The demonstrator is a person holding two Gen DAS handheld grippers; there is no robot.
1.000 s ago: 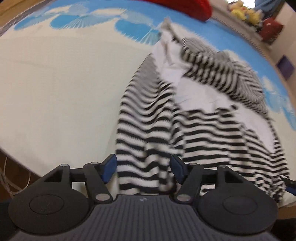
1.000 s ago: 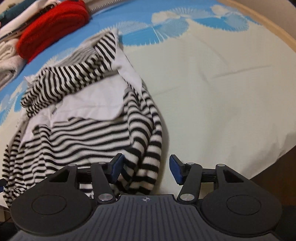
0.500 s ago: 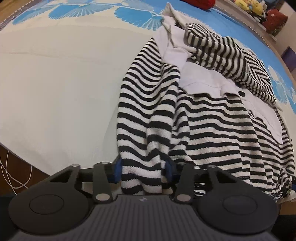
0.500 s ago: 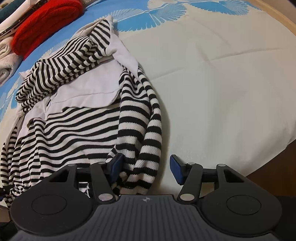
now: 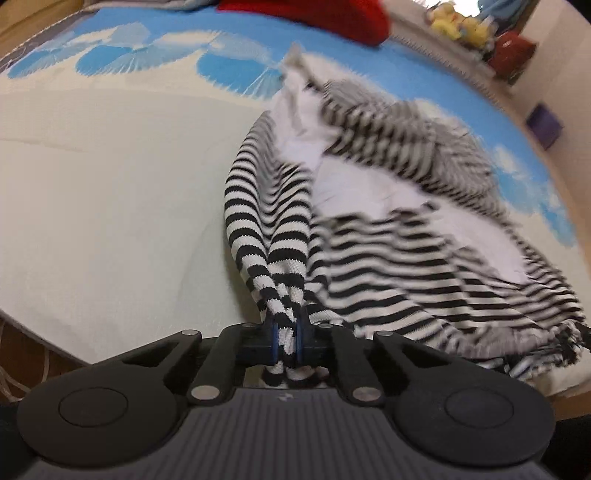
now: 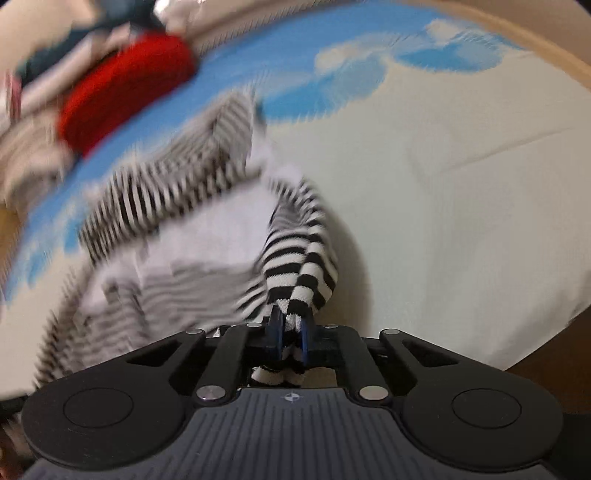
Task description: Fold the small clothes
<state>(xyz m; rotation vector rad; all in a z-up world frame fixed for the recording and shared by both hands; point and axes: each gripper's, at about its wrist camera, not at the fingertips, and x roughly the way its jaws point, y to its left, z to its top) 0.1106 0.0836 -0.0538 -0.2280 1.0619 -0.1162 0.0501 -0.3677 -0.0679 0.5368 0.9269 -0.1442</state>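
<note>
A black-and-white striped top (image 5: 388,236) with white panels lies on a cream and blue bed cover (image 5: 110,192). My left gripper (image 5: 285,339) is shut on the bunched striped hem at the garment's left corner and lifts it off the cover. My right gripper (image 6: 290,338) is shut on the striped hem at the right corner of the same top (image 6: 192,236). The cloth stretches away from both grippers toward the far side. Both views are motion-blurred.
A red folded garment (image 6: 122,92) lies at the far end of the bed, also in the left wrist view (image 5: 317,14). Soft toys (image 5: 458,24) sit on a shelf beyond. The bed's near edge (image 6: 535,343) drops off just in front of the grippers.
Both grippers went from open around the hem corners to shut on them. They have lifted, pulling the striped top taut.
</note>
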